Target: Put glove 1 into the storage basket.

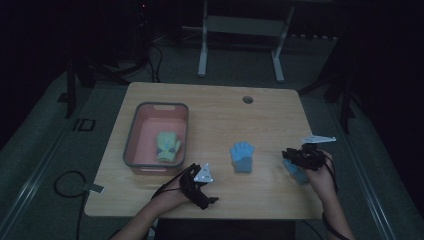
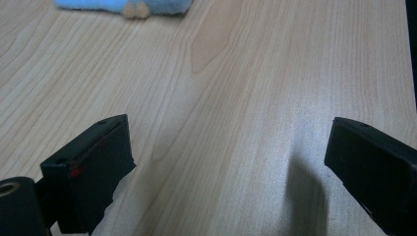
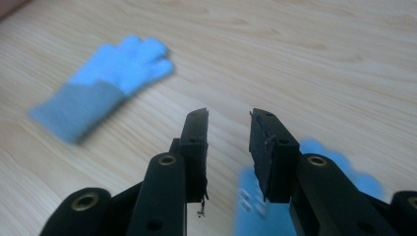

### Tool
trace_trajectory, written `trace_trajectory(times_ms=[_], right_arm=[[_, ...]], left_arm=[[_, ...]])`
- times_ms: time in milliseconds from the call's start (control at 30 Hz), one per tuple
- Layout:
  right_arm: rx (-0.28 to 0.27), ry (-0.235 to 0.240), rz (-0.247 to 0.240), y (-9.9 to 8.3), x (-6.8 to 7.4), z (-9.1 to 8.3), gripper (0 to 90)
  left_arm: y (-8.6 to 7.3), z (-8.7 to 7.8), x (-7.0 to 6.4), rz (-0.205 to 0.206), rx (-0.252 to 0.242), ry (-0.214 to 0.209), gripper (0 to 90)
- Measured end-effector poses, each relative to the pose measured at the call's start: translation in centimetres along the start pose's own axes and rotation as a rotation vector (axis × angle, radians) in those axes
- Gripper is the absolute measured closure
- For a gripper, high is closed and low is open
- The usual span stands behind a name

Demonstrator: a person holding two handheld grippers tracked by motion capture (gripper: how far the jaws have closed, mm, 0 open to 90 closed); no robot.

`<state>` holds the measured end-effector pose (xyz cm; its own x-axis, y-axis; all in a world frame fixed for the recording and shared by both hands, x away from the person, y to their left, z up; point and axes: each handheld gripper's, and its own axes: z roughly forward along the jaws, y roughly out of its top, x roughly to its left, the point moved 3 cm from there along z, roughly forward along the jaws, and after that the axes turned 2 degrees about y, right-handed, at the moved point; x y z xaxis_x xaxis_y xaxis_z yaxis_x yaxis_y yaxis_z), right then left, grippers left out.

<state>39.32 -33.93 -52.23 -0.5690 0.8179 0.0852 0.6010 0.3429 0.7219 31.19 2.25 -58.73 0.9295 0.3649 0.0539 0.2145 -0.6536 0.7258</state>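
Observation:
A blue glove (image 1: pixel 242 157) lies flat at the table's middle; the right gripper view has it blurred at the left (image 3: pixel 105 81), and its edge sits at the top of the left gripper view (image 2: pixel 123 6). A second blue glove (image 1: pixel 299 173) lies beneath my right gripper (image 1: pixel 292 156), whose jaws stand a narrow gap apart over it (image 3: pixel 228 118) with bare wood between them; that glove (image 3: pixel 275 209) shows below the jaws. My left gripper (image 1: pixel 202 192) rests near the front edge, its jaws wide apart (image 2: pixel 228 147) over bare table. A yellow-green glove (image 1: pixel 168 146) lies in the pink bin (image 1: pixel 131 135).
The grey-rimmed pink bin stands at the table's left side. A round cable hole (image 1: pixel 247 99) is near the far edge. Beyond the table a white frame (image 1: pixel 240 30) stands on the dark floor, with cables (image 1: pixel 67 182) at the left.

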Motion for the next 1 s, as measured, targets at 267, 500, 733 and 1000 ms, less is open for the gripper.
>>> trace_trajectory(times_ms=[267,500,733,1000], right_arm=[[0.049,-0.032,0.007,-2.6,-3.0,-1.6,66.0],[0.096,-0.04,0.008,-4.7,-3.9,-0.8,63.2],[0.122,-0.037,-0.03,-5.4,-4.0,-0.3,65.7],[0.124,-0.078,0.025,-5.4,-3.5,-0.3,84.3]], left_arm=[[0.0,0.1,0.0,0.001,0.002,0.002,4.5],[0.0,0.1,0.0,-0.001,0.002,0.003,4.4],[0.0,0.1,0.0,0.0,0.002,0.003,4.5],[-0.1,0.1,0.0,0.001,0.004,0.005,4.4]])
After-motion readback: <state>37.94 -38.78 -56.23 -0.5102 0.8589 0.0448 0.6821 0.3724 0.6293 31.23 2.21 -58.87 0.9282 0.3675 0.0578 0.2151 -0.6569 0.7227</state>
